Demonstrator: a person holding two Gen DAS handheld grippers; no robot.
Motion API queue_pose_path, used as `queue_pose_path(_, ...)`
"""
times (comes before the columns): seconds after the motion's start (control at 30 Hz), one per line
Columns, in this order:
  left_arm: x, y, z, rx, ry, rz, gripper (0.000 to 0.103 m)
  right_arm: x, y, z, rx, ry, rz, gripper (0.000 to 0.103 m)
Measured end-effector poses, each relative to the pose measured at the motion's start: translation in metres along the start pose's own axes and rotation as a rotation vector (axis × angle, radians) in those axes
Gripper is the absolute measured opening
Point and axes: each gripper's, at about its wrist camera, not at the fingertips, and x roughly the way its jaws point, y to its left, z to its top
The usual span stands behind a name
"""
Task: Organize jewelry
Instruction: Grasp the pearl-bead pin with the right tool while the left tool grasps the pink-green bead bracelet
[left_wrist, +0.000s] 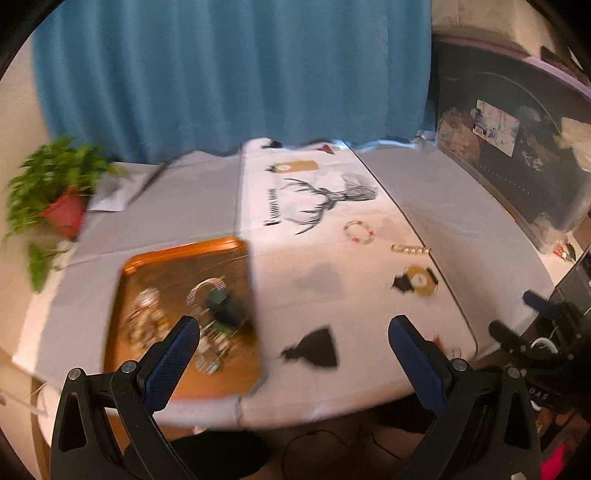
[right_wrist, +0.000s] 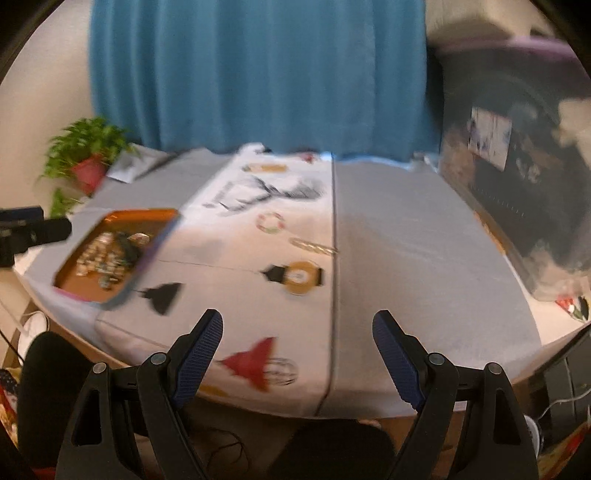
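Both grippers, left gripper (left_wrist: 293, 326) and right gripper (right_wrist: 297, 326), hover with jaws released. The orange tray (left_wrist: 147, 258) at nine o'clock holds several pieces; a beaded bracelet (left_wrist: 358, 232), tassels and others wait on the worktop (left_wrist: 461, 229).

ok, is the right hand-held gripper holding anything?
No: the right hand-held gripper is open, with only the tablecloth showing between its blue fingers, and the red tassel lies loose below.

Ahead-left of the left jaws, an orange rectangular metal tray (left_wrist: 147, 266) sits on the grey cloth-covered table (left_wrist: 461, 229), jewelry inside. A black tassel earring (left_wrist: 317, 349) lies between them.
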Motion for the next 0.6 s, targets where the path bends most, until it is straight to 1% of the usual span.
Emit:
queue_pose_path(0.07,0.029,-0.005,0.018,-0.011,0.032,-0.020,0.101,0.027,-0.019,0.008,0.021,0.043,0.011,0.084)
queue_pose_path(0.1,0.047,-0.008,0.028,-0.012,0.045,-0.042,0.101,0.038,-0.026,0.011,0.022,0.060,0.007,0.084)
queue_pose_path(0.17,0.078,-0.016,0.046,-0.003,0.069,-0.049,0.101,0.067,-0.038,0.020,0.006,0.084,-0.001,0.084)
queue_pose_path(0.23,0.113,-0.026,0.064,0.025,0.101,-0.044,0.101,0.092,-0.045,0.029,-0.017,0.102,-0.005,0.084)
queue_pose_path(0.33,0.161,-0.038,0.083,0.044,0.164,-0.065,0.101,0.128,-0.049,0.044,-0.049,0.126,0.014,0.084)
queue_pose_path(0.43,0.200,-0.044,0.094,0.043,0.218,-0.080,0.101,0.166,-0.050,0.056,-0.078,0.168,0.048,0.084)
queue_pose_path(0.5,0.216,-0.046,0.098,0.043,0.238,-0.090,0.101,0.190,-0.052,0.063,-0.090,0.203,0.089,0.084)
queue_pose_path(0.6,0.241,-0.045,0.102,0.036,0.262,-0.112,0.101,0.212,-0.051,0.070,-0.142,0.216,0.081,0.084)
